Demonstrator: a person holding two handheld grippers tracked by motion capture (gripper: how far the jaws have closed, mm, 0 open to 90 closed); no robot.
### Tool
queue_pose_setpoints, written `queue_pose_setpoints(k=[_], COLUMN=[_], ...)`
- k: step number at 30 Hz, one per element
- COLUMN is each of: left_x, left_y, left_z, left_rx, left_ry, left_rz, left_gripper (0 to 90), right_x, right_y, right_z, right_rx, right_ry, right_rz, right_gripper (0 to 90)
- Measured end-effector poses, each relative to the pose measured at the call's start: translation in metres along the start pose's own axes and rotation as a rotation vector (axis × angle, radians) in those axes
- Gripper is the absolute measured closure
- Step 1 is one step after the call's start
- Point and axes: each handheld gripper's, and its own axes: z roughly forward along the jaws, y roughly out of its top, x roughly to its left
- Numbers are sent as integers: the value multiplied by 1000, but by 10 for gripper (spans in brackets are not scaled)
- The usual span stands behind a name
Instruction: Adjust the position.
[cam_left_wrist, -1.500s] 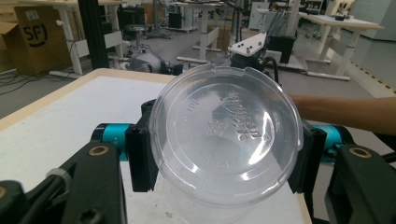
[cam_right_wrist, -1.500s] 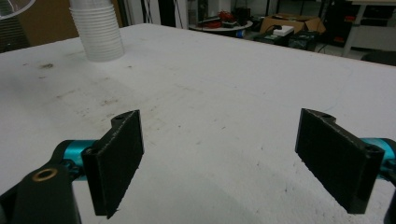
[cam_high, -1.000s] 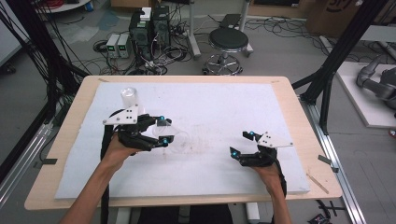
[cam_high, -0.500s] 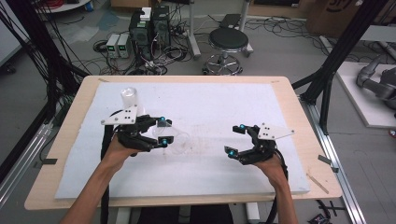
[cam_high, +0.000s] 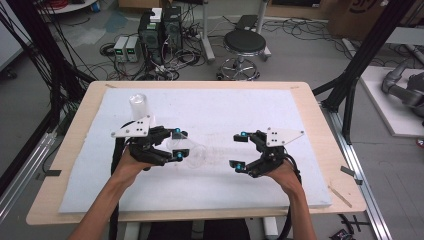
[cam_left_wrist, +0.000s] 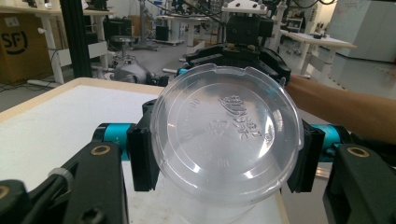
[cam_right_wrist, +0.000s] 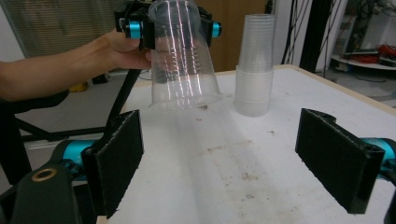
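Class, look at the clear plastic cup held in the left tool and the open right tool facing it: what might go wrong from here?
1. The left tool pinches the thin clear cup near its base; it may buckle or slip.
2. The right tool stands open, facing the cup's mouth; misjudged, it may knock the cup loose.
3. The cup stack stands just behind; a sweep might topple it.

Clear plastic cup (cam_left_wrist: 224, 140) in my left gripper (cam_high: 176, 145): transparent, embossed lettering on base, ribbed rings on wall. Stack of cups (cam_right_wrist: 254, 65) equally clear. My jaw pads black, cyan joints (both grippers). Right gripper (cam_high: 239, 150) plate grey. White mat (cam_high: 240, 107) with brownish specks; table edge (cam_high: 320, 107) pale wood.
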Motion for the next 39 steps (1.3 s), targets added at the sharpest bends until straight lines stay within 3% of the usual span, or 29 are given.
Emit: queue_pose_setpoints(k=[6,19,39], left_x=[-2,-5,-5], left_y=[-1,-1,-1], left_z=[7,14,20], left_rx=[3,2,-21], left_ry=[-14,-36,-59], left_rz=[2,9,-1], left_gripper=[406,406,406], right_x=[-1,1,9], right_y=[8,20,17], right_z=[12,60,89], right_rx=[-14,8,35], right_ry=[54,165,215], right_rz=[-9,-38,-54], right_gripper=[153,153,153])
